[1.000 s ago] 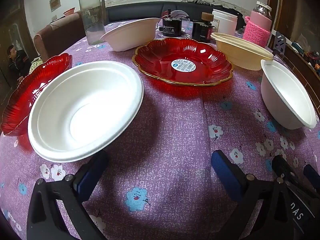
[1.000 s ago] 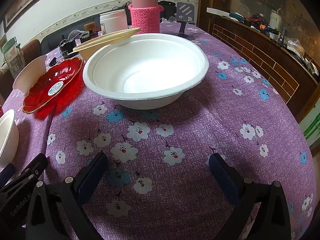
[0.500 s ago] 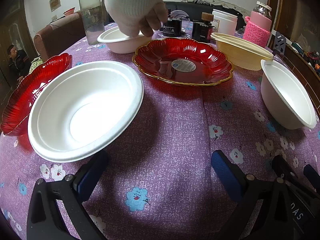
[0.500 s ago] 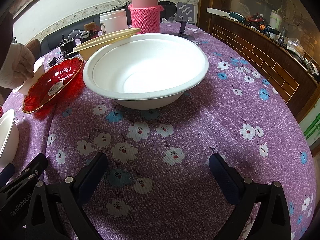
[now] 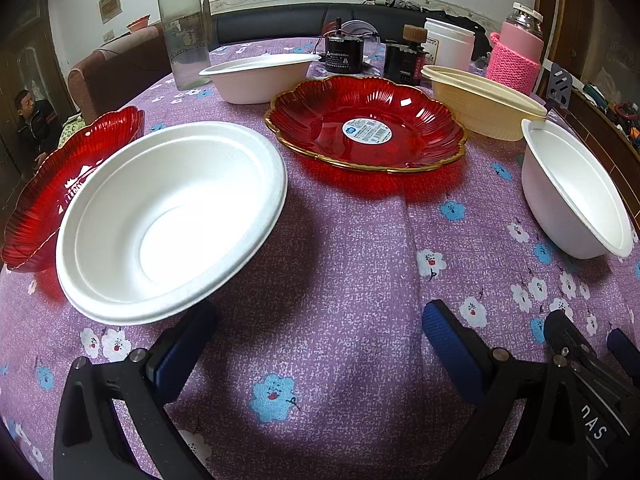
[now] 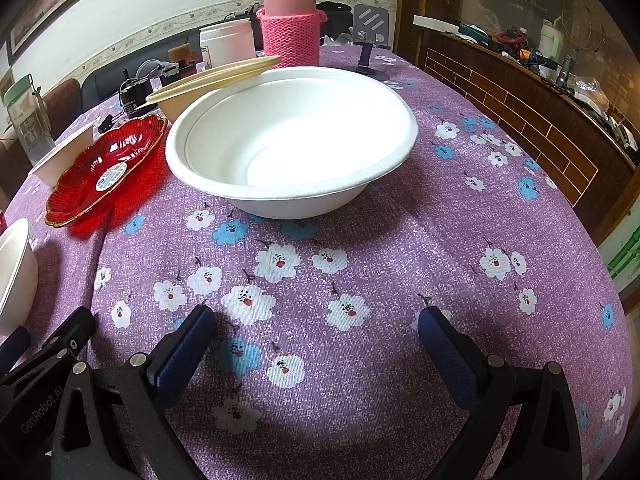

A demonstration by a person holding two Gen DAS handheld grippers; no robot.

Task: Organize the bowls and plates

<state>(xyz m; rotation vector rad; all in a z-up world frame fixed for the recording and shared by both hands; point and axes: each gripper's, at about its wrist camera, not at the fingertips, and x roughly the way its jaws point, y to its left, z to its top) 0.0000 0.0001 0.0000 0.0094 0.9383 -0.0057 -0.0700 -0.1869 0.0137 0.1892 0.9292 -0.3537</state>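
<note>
A: Containers?
B: Left cam: white bowl (image 5: 168, 220) lower left, nothing in it, overlapping red dish (image 5: 52, 184) at left edge. Red plate (image 5: 366, 126) w/ sticker at center; 2nd white bowl (image 5: 260, 76) behind it; cream bowl (image 5: 480, 106) upper right.
A: Right cam only?
B: Big white bowl (image 6: 290, 148) center frame, nothing inside; phone stand (image 6: 370, 36) at top.
A: Claws?
B: Left gripper (image 5: 320, 350) & right gripper (image 6: 318, 340) both spread wide, holding nothing, above the tablecloth (image 6: 400, 264).
</note>
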